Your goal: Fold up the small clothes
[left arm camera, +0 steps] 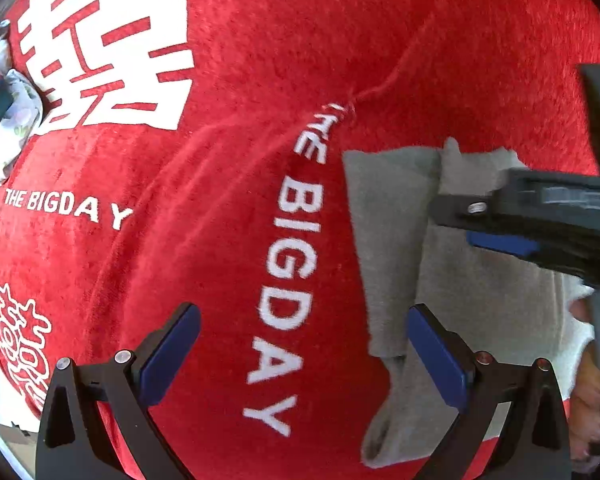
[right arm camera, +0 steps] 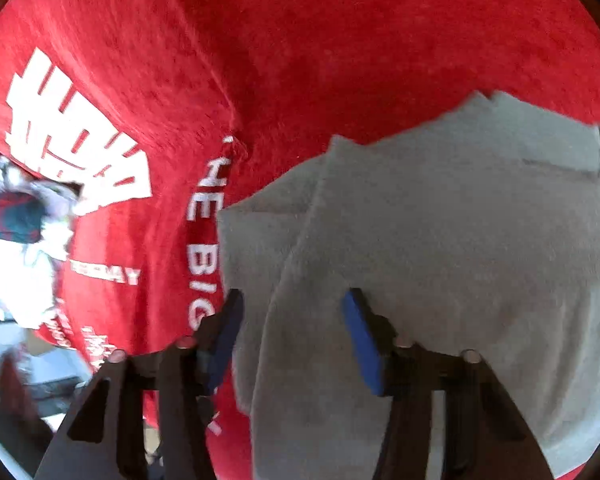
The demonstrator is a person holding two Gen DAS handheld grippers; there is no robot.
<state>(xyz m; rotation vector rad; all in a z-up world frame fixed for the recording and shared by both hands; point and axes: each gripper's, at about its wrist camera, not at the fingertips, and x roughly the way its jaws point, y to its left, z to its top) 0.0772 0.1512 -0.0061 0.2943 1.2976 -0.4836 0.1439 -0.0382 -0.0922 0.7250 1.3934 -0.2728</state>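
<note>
Under the right gripper lies the gray cloth, jaws apart, ready to pinch; beside it, the left gripper waits wide open.

Left gripper, jaws wide, hangs over red cloth beside grey garment.

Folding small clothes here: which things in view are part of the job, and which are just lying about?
Part of the job:
grey garment
left gripper, open over the red cloth
right gripper, jaws apart over the garment

Lying about:
red cloth, the printed cover underneath
heap of patterned fabric at its edge
</note>
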